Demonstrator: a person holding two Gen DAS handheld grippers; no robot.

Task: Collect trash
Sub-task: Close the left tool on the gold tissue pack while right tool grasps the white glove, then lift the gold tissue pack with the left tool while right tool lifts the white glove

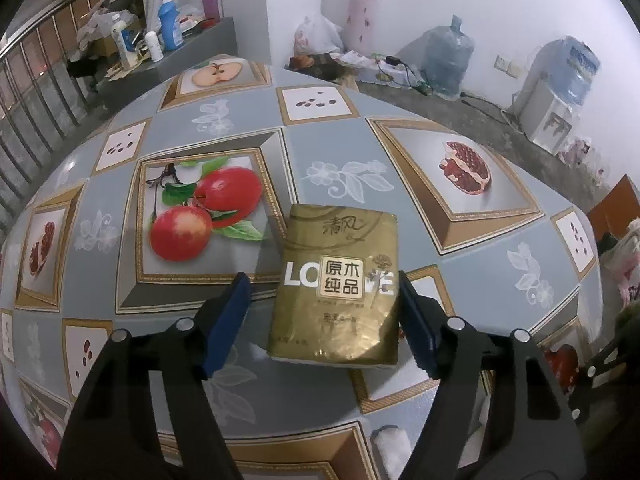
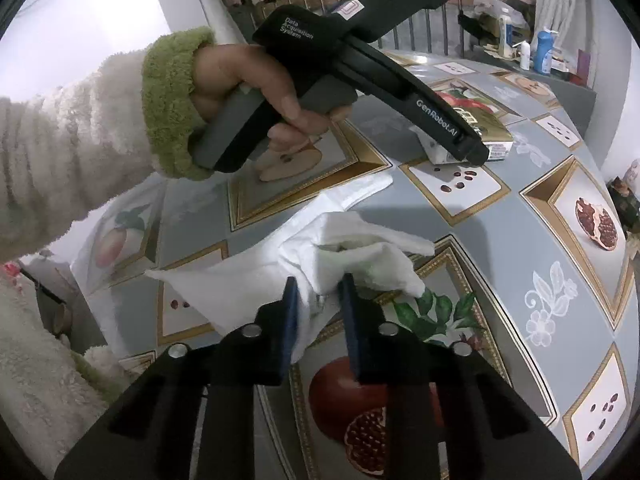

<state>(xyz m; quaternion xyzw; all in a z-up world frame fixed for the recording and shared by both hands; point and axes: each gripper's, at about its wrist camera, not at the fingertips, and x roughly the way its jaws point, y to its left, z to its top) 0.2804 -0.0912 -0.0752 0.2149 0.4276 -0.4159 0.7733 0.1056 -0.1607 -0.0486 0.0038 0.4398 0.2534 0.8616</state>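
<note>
Trash pickup is just starting.

The right gripper [image 2: 318, 312] has its jaws pinched on the crumpled white tissue [image 2: 352, 256], which lies on the worktop [image 2: 500, 216]. The left gripper [image 1: 326, 316] has jaws apart around the gold tissue pack [image 1: 340, 284]. I see no bin, so nothing looks put away yet.

The fruit-print table [image 1: 224, 128] lies mostly bare beyond the gold tissue pack [image 1: 338, 284], which sits between the left gripper's [image 1: 324, 320] 2 spread jaws; open cloth stretches left, right and ahead of it. On the near side, the crumpled white tissue [image 2: 360, 256] fills the narrow gap of the right gripper [image 2: 318, 320]. The left gripper's body and the person's hand [image 2: 256, 88] hang above the table between tissue and pack, blocking that route.
</note>
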